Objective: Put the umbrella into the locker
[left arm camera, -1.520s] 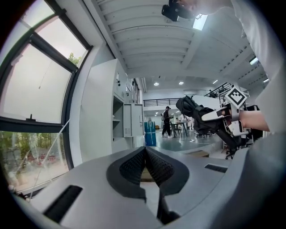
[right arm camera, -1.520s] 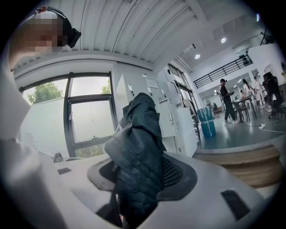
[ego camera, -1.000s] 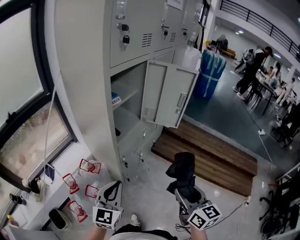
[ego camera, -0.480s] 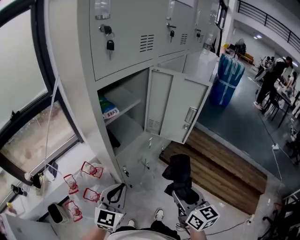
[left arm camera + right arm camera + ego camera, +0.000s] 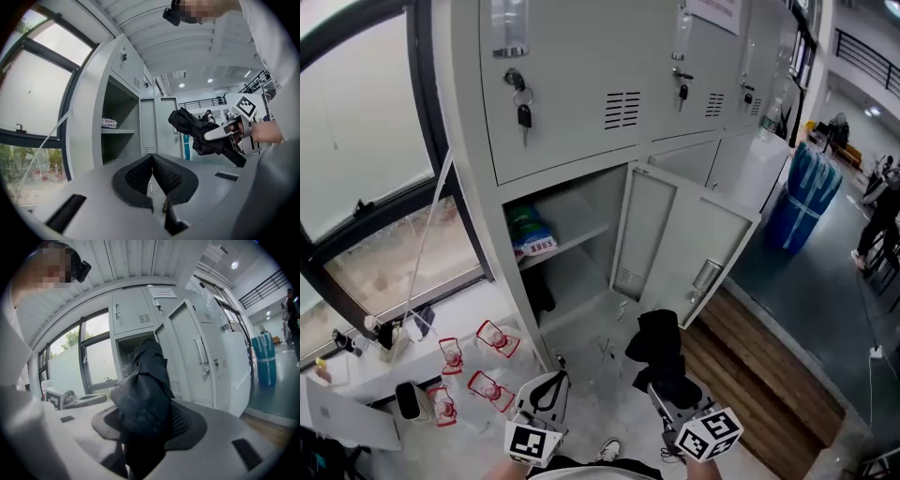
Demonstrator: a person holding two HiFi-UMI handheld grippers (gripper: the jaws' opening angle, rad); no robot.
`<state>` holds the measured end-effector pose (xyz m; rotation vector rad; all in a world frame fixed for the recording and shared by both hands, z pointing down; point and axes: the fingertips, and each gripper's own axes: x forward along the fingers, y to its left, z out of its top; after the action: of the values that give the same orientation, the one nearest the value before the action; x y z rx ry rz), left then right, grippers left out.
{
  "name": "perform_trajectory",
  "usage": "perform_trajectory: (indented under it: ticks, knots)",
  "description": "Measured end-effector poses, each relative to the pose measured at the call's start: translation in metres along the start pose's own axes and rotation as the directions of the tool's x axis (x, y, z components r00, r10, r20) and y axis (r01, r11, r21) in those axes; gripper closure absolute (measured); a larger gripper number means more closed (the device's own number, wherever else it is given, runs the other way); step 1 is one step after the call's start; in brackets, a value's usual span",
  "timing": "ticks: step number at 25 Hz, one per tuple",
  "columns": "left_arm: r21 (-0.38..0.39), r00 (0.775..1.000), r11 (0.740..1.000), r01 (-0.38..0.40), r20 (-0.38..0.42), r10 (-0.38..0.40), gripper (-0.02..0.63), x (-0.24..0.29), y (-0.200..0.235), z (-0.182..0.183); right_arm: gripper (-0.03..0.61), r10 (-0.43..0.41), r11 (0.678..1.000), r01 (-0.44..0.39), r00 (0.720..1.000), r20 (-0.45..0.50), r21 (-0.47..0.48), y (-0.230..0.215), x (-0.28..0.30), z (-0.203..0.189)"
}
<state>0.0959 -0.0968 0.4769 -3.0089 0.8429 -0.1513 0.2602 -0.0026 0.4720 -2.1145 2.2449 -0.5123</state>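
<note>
A: Whereabouts of the umbrella point(image 5: 657, 342)?

B: Clamped in the jaws of the right gripper point(image 5: 664, 386), low in the head view. Folded, black, fabric bunched, pointing up and forward toward the locker point(image 5: 581, 103). Not yet at the opening, out over the pale floor point(image 5: 609, 403).

A: And the left gripper point(image 5: 546, 382)?

B: Jaws together, nothing between them. Held beside the right one, to its left, near the foot of the locker.

A: State of the locker?

B: Grey metal, several doors, keys hanging in the upper locks. One lower door point(image 5: 684, 246) swung wide open to the right. Inside the open compartment point(image 5: 581, 211): a shelf point(image 5: 567, 246) carrying a green and white packet point(image 5: 528, 234) at its left end. Below the shelf, a dark item point(image 5: 540, 292) on the left, too shadowed to identify. Free room on the right part of the shelf and in the space beneath.

A: Progress on the task?

B: Umbrella gripped, door already open, so the first part judged done. Left to do: cross the last stretch, reach through the opening, set the umbrella down on the shelf or below it, part the jaws, draw back. Nothing of the umbrella inside the compartment so far.
</note>
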Motion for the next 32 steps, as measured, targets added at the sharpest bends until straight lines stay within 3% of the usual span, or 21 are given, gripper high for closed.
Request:
perform_trajectory:
  ticks: [6, 12, 20, 32]
  knots:
    - [0.002, 0.992, 0.993, -0.121, -0.048, 0.121, 0.592, -0.013, 0.025, -0.016, 0.357, 0.054, 0.997, -0.051, 0.997, -0.060, 0.051, -0.017, 0.030, -0.023]
    - [0.003, 0.983, 0.985, -0.172, -0.056, 0.172, 0.592, -0.015, 0.046, -0.022, 0.357, 0.086, 0.995, -0.082, 0.993, -0.079, 0.052, -0.015, 0.057, -0.029]
    - [-0.035, 0.985, 0.986, -0.163, -0.062, 0.160, 0.592, -0.014, 0.066, -0.027, 0.356, 0.065, 0.998, -0.062, 0.994, -0.090, 0.033, -0.003, 0.073, -0.020]
    - [-0.021, 0.986, 0.986, -0.165, -0.025, 0.165, 0.592, -0.020, 0.081, -0.011, 0.357, 0.049, 0.999, -0.050, 0.995, -0.091, -0.004, -0.003, 0.104, -0.013]
